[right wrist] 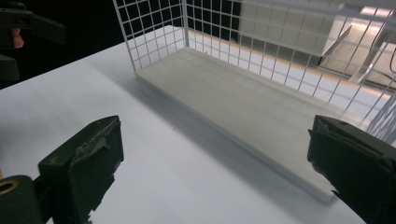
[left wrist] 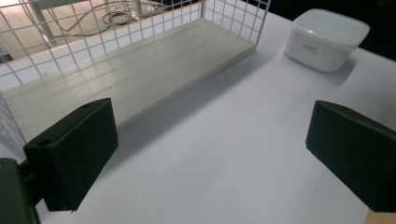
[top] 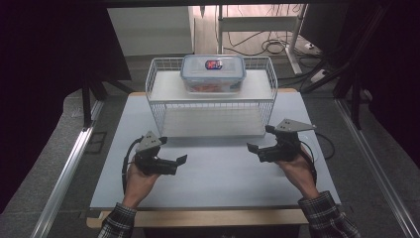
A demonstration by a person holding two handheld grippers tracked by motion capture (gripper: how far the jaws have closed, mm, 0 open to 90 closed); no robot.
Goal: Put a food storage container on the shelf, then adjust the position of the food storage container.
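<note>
High view: at lower left the left gripper [top: 166, 159] and at lower right the right gripper [top: 265, 144] lie level over the white table [top: 218, 173], jaws spread and empty, tips turned inward, below the wire rack [top: 212, 106] bearing the lidded container [top: 213, 73].

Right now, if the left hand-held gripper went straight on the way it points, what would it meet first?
Judging by its own view, the left hand-held gripper, jaws open and empty, would probably meet bare table first, short of the rack's lower shelf; depth is unclear.

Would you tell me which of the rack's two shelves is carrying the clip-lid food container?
The upper shelf of the white wire rack carries the clip-lid container; the lower shelf below it lies bare.
</note>
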